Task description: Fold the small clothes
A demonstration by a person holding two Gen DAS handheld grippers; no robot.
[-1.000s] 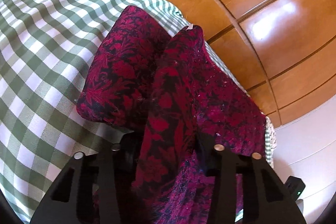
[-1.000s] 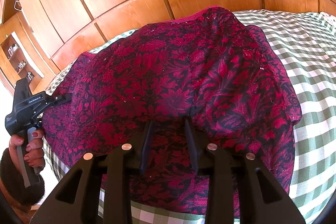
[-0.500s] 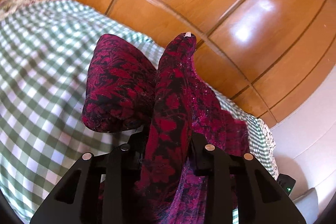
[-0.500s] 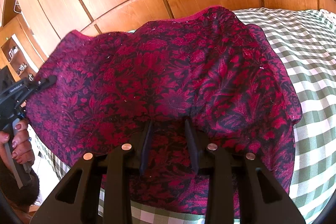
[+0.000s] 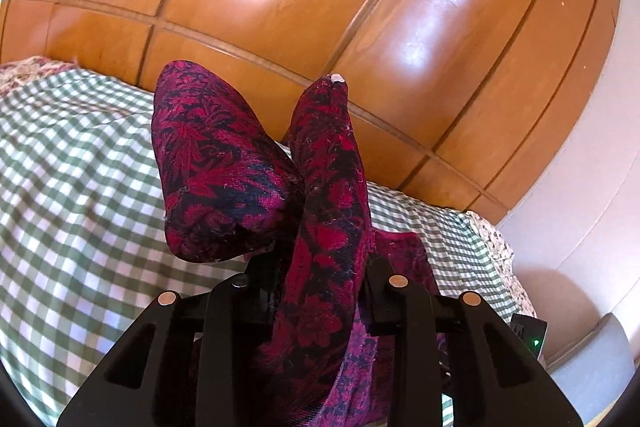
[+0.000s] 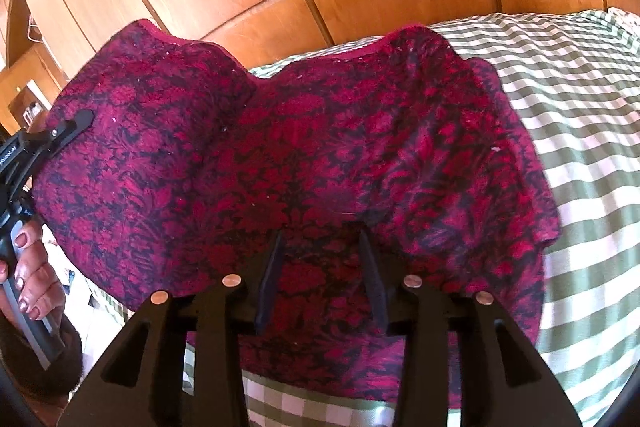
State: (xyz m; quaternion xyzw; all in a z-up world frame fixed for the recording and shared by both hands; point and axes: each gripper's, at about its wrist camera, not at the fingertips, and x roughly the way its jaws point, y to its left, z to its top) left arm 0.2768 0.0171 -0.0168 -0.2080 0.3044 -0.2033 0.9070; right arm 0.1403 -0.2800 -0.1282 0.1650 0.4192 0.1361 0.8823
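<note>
A dark red flower-patterned garment [image 6: 360, 147] lies spread on the green-and-white checked bed cover [image 6: 580, 107]. My left gripper [image 5: 320, 267] is shut on the garment's left edge [image 5: 328, 187] and holds it up in the air, so that side stands off the bed and a sleeve [image 5: 208, 167] hangs folded beside it. In the right wrist view the left gripper's finger [image 6: 72, 123] shows clamped on that raised edge, with a hand [image 6: 32, 267] on its handle. My right gripper [image 6: 322, 259] rests on the garment's near middle. Its jaws are opening, and flat cloth lies between them unpinched.
Glossy wooden panelling [image 5: 320, 7] runs behind the bed. The checked cover [image 5: 80, 187] stretches bare to the left in the left wrist view. A white wall [image 5: 580, 187] and a black device with a green light [image 5: 528, 335] are at the lower right.
The left gripper has risen and rolled, carrying the garment's edge up off the bed. The right gripper stayed in place and its fingers stand slightly wider apart.
</note>
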